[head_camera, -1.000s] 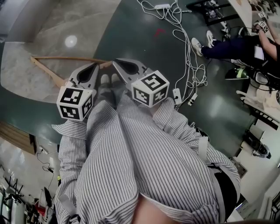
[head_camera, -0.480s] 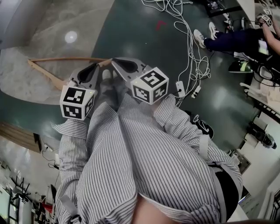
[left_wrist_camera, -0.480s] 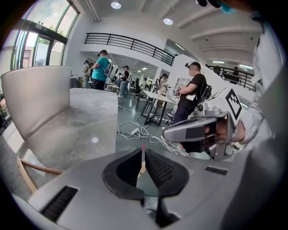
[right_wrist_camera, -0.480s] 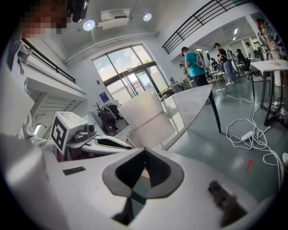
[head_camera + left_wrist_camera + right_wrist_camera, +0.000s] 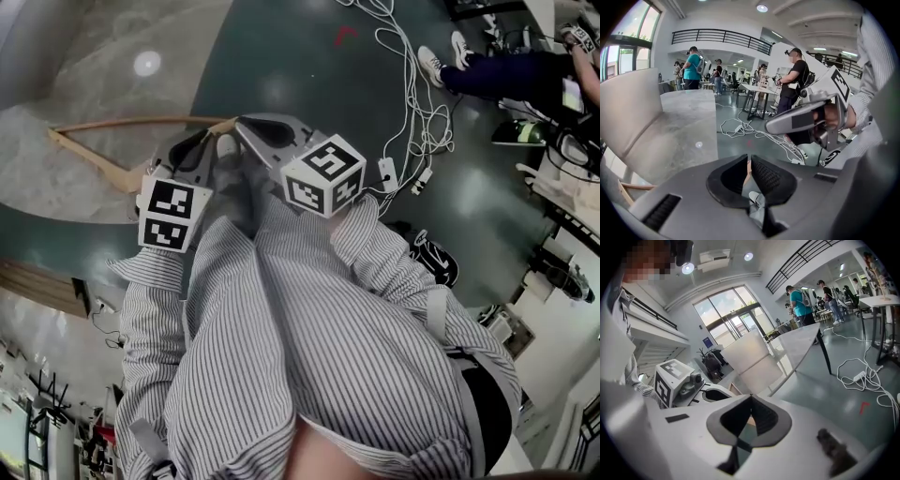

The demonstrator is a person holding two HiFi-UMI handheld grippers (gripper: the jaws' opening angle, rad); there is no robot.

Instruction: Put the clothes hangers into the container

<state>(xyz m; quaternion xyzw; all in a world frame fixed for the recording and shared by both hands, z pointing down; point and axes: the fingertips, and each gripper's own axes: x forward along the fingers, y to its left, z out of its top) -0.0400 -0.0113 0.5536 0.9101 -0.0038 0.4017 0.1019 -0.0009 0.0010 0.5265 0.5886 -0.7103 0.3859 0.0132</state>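
Down they've come a little, both claws, the left one rolling as it sinks. The left gripper (image 5: 749, 161) is pinched shut on a sliver of wood, and the right gripper (image 5: 750, 400) looks clamped on the same wooden hanger (image 5: 122, 123), which juts leftward over the floor (image 5: 281, 56). No container in sight — keep both grips firm and the hanger level, and find it before lowering.

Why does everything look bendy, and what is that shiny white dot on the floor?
Head view: the white dot is lamp glare on the glossy pale grey floor. Left gripper view: the wide lens bows the black balcony railing and darkens the corners. Right gripper view: the round ceiling lamp flares white.
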